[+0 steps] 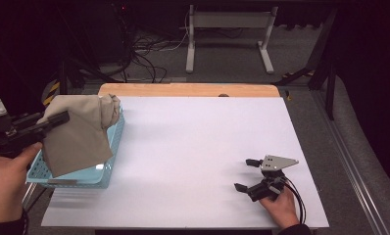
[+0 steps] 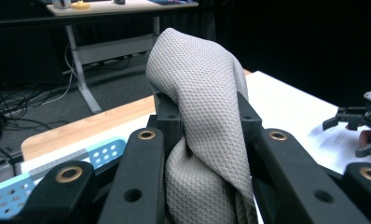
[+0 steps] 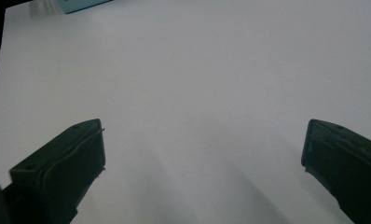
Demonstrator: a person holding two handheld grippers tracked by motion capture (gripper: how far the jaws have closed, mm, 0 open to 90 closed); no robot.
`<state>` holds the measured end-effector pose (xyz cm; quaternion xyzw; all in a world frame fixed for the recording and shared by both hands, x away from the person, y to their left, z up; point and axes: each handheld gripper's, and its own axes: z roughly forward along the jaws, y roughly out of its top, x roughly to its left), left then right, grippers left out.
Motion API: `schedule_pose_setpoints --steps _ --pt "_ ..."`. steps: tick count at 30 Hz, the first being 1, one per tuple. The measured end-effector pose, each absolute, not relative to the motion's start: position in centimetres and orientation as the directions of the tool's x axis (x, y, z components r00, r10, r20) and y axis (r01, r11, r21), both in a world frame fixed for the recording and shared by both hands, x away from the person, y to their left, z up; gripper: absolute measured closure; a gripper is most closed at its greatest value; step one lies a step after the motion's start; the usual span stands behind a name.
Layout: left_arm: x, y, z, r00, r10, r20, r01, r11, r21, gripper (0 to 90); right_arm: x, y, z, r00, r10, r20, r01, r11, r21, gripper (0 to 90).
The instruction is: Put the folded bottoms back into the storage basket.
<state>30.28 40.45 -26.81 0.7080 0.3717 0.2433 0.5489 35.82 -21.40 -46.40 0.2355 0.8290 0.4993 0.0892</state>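
A beige knitted cloth (image 1: 80,131) hangs over a light blue perforated basket (image 1: 106,169) at the table's left edge. My left gripper (image 1: 56,119) is shut on the cloth's upper fold; in the left gripper view the cloth (image 2: 200,107) bulges up between the black jaws of my left gripper (image 2: 207,112) and drapes down past them. At the front right of the white table (image 1: 193,147), my right gripper (image 1: 247,174) rests low in a hand, open, with nothing between its fingers (image 3: 62,163). In the right gripper view, my right gripper (image 3: 204,149) has only bare white tabletop between its jaws.
A wooden strip (image 1: 188,89) runs along the table's far edge. Beyond it stand a white desk frame (image 1: 230,34) and tangled cables (image 1: 139,54) on the floor. The basket's corner (image 3: 81,4) peeks in at the top of the right gripper view.
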Motion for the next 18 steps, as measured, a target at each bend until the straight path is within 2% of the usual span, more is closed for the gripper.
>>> schedule_pose_setpoints --steps 18 --pt "29.1 42.6 -28.0 0.594 0.801 -0.070 0.290 -0.133 0.948 71.9 35.9 -21.4 -46.4 -0.872 0.482 0.084 0.302 0.395 0.868 0.2"
